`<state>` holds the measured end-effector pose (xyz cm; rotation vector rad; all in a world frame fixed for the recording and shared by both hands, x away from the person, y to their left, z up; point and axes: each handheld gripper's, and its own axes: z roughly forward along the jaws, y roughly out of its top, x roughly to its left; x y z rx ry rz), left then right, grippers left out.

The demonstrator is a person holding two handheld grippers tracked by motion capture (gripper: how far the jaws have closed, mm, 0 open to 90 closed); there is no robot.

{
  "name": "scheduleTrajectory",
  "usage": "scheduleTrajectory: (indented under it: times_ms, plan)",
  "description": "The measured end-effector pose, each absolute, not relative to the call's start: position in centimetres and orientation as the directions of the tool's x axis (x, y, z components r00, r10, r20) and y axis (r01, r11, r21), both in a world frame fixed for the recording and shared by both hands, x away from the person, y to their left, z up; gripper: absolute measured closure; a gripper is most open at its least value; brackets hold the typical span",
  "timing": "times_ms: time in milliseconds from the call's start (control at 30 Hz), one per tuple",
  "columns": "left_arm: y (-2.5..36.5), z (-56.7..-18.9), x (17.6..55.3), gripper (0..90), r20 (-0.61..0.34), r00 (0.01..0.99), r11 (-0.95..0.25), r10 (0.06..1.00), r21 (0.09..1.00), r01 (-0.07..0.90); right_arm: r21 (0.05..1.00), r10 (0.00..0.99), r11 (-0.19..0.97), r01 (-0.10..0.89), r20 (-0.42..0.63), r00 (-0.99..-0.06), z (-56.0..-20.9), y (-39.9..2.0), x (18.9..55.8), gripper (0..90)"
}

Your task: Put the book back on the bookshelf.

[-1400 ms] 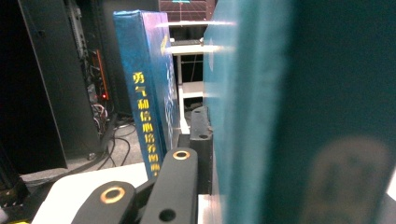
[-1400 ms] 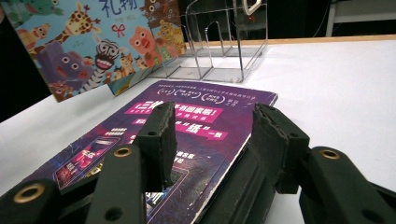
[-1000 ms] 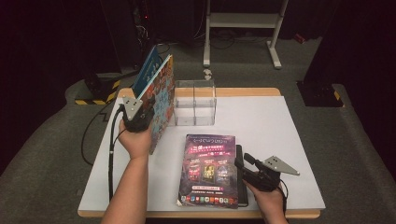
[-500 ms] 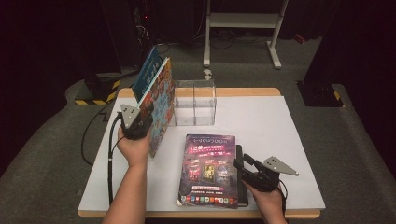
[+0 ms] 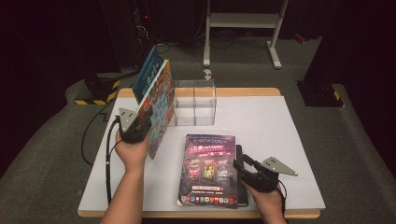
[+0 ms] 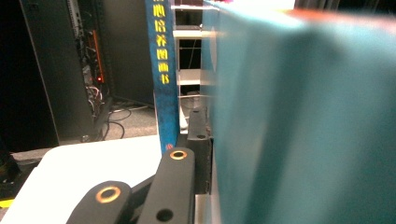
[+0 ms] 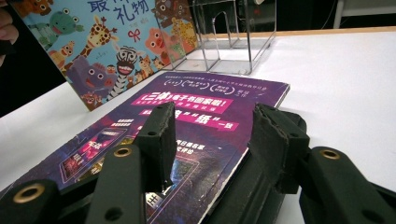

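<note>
My left gripper [image 5: 140,122] is shut on a colourful animal picture book [image 5: 159,107], which it holds upright and tilted at the table's left. The book's teal back cover [image 6: 303,130] lies close against the jaw. A blue-spined book [image 5: 147,72] [image 6: 163,70] stands just behind it. A purple book [image 5: 208,170] [image 7: 187,116] lies flat near the front edge on a black book [image 5: 241,198]. My right gripper [image 5: 240,164] [image 7: 212,121] rests open astride the purple book's right edge. One jaw is over the cover and the other over the black book.
A clear acrylic book holder [image 5: 195,102] [image 7: 233,37] stands at the back middle of the white table [image 5: 280,140]. Beyond the table are a white metal stand [image 5: 243,18] and a dark equipment rack with cables [image 6: 88,60].
My left gripper and the picture book have shifted slightly toward the near side. The right gripper and the purple book have not moved.
</note>
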<state>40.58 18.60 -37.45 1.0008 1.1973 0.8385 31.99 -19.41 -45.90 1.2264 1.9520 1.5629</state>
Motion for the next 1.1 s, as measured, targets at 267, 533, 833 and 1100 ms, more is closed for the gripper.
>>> scheduleTrajectory:
  times_ms: [267,533,833,1100]
  plan:
    - [19.1,-38.9,39.4,77.8,-0.342,0.195,0.345,0.919,0.938,0.019,0.915,0.795,0.018,0.403,0.231,-0.561,-46.0,-19.4,32.0,49.5]
    - [19.4,-40.5,38.1,77.2,-0.349,0.189,0.348,0.918,0.937,0.04,0.915,0.795,0.023,0.402,0.227,-0.563,-46.0,-19.3,31.9,49.5]
    - [20.0,-42.6,36.9,77.4,-0.366,0.179,0.358,0.913,0.931,0.075,0.915,0.795,0.025,0.404,0.227,-0.563,-46.0,-19.2,31.9,49.5]
    - [19.6,-42.5,37.1,80.7,-0.357,0.133,0.353,0.925,0.934,0.057,0.915,0.793,0.033,0.402,0.221,-0.568,-46.1,-19.0,31.9,49.5]
